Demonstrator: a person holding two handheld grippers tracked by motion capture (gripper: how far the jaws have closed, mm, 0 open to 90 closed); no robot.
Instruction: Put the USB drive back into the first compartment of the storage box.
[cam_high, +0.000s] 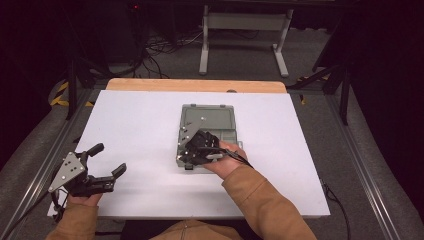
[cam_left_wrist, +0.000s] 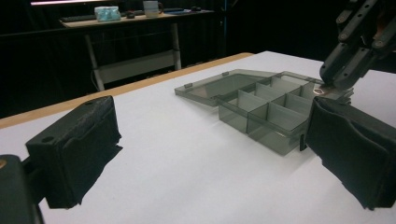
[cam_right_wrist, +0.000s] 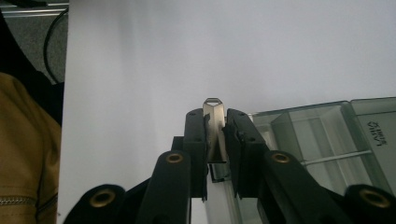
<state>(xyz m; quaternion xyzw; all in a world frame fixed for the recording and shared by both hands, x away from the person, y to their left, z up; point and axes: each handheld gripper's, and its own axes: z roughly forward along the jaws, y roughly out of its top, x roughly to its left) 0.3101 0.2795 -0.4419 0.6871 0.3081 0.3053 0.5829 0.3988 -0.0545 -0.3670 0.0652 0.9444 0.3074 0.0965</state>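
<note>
Box: a shallow organiser box (cam_high: 207, 131) of smoky grey, see-through plastic lies in the middle of the high view, with its flat lid opened toward the far side; thin walls cut it into small square compartments.
Bench: a wide white bench (cam_high: 135, 125) with a smooth matt top and a strip of pale wood along the far edge.
Right claw: the right claw (cam_high: 192, 161) stands over the near left corner of the box; in the right gripper view its two black jaws are clenched on a small metal piece (cam_right_wrist: 214, 126).
Metal piece: flat, shiny, silver-coloured, with an angled tip that has a small hole; it stands upright between the jaws in the centre of the right gripper view, above the box edge.
Left claw: the left claw (cam_high: 108, 159) rests at the lower left of the high view, well apart from the box, jaws spread and released, holding nothing; the pads (cam_left_wrist: 79, 149) look black and rough.
Sleeve: a tan sleeve (cam_high: 265, 200) of cloth at the lower right.
</note>
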